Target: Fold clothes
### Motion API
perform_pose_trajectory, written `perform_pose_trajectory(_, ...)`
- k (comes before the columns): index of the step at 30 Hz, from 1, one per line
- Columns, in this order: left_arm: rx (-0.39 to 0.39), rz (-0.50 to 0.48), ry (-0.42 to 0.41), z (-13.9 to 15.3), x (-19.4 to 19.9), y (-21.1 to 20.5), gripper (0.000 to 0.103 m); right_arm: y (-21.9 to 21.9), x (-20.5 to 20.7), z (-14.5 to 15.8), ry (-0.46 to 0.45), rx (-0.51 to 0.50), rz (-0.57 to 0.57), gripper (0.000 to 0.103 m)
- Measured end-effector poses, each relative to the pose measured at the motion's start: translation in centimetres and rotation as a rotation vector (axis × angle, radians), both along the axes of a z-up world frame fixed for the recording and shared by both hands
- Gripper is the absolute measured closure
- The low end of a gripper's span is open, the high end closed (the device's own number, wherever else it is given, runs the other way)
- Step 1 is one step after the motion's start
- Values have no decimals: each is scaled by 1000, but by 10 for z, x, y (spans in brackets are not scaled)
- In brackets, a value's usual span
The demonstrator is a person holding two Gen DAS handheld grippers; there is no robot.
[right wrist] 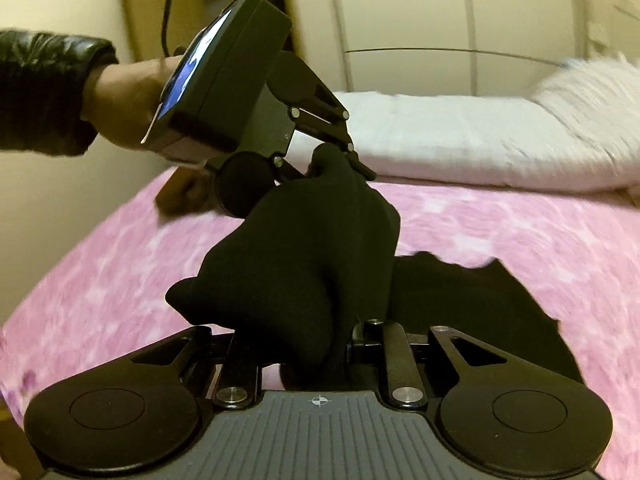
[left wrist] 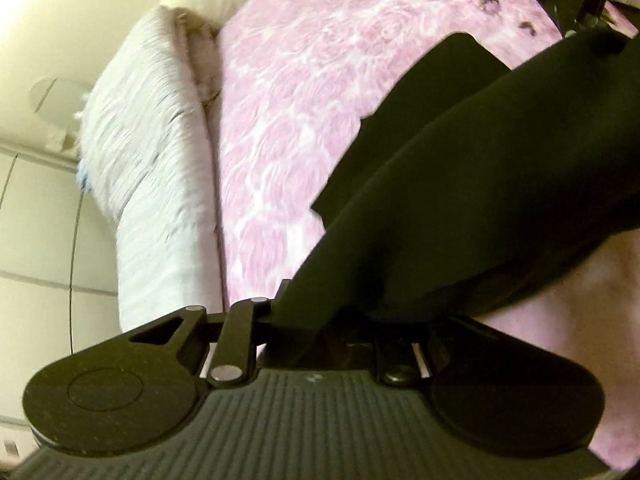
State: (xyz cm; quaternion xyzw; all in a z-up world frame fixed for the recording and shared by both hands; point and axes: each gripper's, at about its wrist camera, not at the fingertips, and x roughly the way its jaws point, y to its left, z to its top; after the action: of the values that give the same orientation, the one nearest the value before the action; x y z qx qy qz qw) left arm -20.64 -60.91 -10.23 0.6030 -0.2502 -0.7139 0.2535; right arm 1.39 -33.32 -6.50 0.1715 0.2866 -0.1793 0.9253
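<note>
— What do we have in our left gripper (left wrist: 320,312)?

— We're pinching a black garment (left wrist: 460,184) with it. From the left wrist, the cloth covers the fingers where they meet and runs taut up and to the right, where the other gripper's linkage pokes in at the top corner.

— And our right gripper (right wrist: 340,344)?

— Same story: its fingers are drawn close together on a bunched fold of that garment, which hides their tips. From the right wrist we see the left gripper across from us clamped on the top of the same bunch, with a hand (right wrist: 128,96) in a shiny dark sleeve (right wrist: 48,88) behind it and a lit screen on its back.

— So where is the garment, all told?

— Held up between our two grippers, above a bed with a pink floral blanket (right wrist: 520,248). Part of it trails down onto the blanket to the right of our right gripper, spread dark and flat with a ragged edge.

— Anything else around?

— A white pillow (right wrist: 460,144) at the head of the bed, a fluffy white cushion (right wrist: 592,92) beside it, and a cream wardrobe (right wrist: 440,20) behind them. The frames are blurred.
</note>
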Motion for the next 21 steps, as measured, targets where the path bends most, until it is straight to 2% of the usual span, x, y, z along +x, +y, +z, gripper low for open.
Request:
perform_pose_trajectory(3,36,-33,-54,-25,-44,-13,78,-48,-38,-14,-37,138,-93,83)
perform_pose_trajectory(5,65,-46,-83,-52,-67,-20,68,-83,-66,-31,-75,271,-179,83)
perform_pose_trajectory(7,92,-47,-84,-74,-83,-28,61,-116,-91,-59,-108,413,-282,83)
perform_pose_trajectory(8,101,-40,-80,-80,-85,-29,60,-130,-101,-74,-121,483,-319,83)
perform_pose_trajectory(11,129,-17,-65,-95,-89,-31,53,-165,-124,-120,-133,699,-396,77)
perform_pose_trajectory(13,140,7,-40,-91,-83,-28,51,-175,-137,-132,-143,765,-440,64)
perform_pose_trajectory(15,154,45,-24,-87,-82,-30,48,-177,-146,-136,-156,796,-476,58)
perform_pose_trajectory(21,227,219,25,-82,-49,-31,46,-176,-171,-141,-215,869,-640,57)
